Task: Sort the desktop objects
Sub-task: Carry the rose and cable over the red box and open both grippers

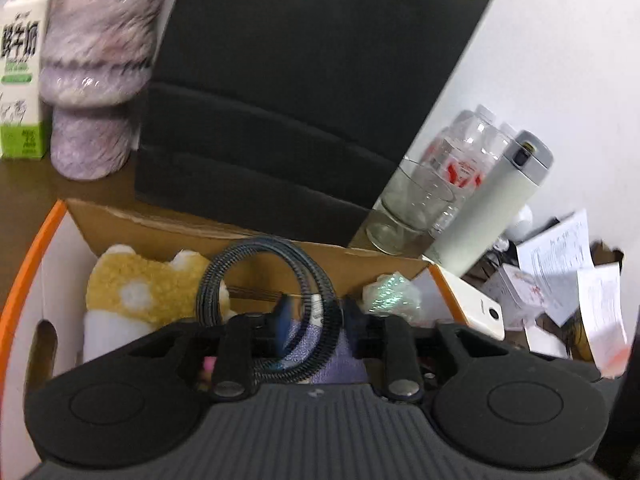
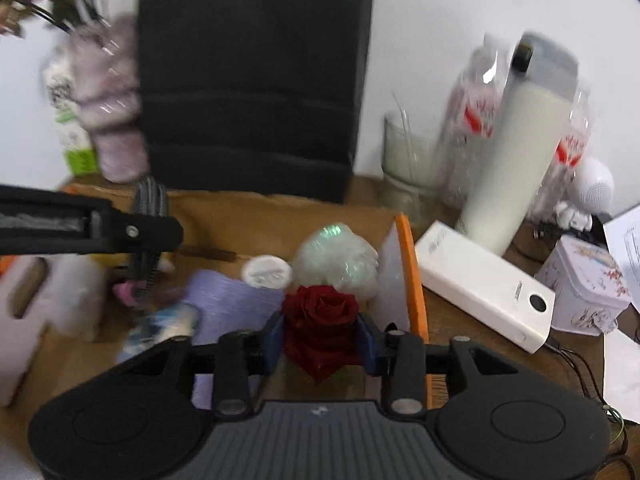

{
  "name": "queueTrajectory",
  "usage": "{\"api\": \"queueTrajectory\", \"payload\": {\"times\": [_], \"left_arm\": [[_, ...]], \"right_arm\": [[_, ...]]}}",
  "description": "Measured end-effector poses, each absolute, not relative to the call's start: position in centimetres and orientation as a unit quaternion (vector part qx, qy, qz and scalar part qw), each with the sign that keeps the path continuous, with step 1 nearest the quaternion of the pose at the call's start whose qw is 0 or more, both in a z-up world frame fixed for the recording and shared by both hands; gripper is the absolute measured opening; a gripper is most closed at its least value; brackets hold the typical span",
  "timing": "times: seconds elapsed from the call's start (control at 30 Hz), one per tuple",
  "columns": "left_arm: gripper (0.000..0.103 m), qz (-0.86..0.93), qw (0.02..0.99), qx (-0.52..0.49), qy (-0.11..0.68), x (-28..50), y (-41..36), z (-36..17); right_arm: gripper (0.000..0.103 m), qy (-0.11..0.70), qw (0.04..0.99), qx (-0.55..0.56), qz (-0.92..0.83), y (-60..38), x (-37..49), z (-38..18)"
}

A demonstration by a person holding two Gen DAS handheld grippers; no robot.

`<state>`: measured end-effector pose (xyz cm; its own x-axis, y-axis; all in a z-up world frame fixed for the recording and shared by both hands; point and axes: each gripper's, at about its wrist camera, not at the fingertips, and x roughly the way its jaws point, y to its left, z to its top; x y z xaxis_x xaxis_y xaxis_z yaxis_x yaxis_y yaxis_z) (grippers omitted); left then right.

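My left gripper hangs over an open cardboard box with an orange rim. A coiled black cable stands between its blue fingers, which sit close around it. In the box lie a yellow and white plush, a purple cloth and an iridescent wrapped bundle. My right gripper is shut on a dark red rose above the same box. The left gripper and the cable show at the left of the right wrist view.
A black speaker stands behind the box, with a milk carton and a furry vase to its left. To the right stand a glass, water bottles, a white thermos, a white power bank, a printed tin and papers.
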<state>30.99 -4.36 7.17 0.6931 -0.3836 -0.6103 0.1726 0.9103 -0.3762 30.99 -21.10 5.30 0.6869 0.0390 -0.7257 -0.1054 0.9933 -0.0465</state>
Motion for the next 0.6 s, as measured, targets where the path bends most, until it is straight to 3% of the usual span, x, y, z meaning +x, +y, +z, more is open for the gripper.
{"api": "queueTrajectory", "payload": {"times": [0.1, 0.17, 0.4, 0.53, 0.6], "left_arm": [[0.053, -0.148, 0.924, -0.131, 0.328, 29.3, -3.9, 7.9], [0.062, -0.137, 0.931, -0.122, 0.315, 27.9, -3.3, 9.0], [0.076, -0.12, 0.949, -0.118, 0.265, 21.4, -1.5, 13.2], [0.088, -0.116, 0.954, -0.098, 0.259, 16.7, -0.6, 13.7], [0.099, -0.112, 0.96, -0.085, 0.242, 13.6, -0.3, 13.1]], "right_arm": [[0.054, 0.377, 0.925, -0.032, 0.042, -21.2, 30.2, 5.7], [0.068, 0.352, 0.934, -0.025, 0.05, -21.5, 29.0, 6.8], [0.072, 0.299, 0.951, -0.017, 0.072, -21.6, 23.8, 11.1], [0.083, 0.285, 0.953, -0.035, 0.092, -20.8, 19.1, 12.2], [0.084, 0.283, 0.953, -0.032, 0.107, -20.6, 16.5, 12.1]]}}
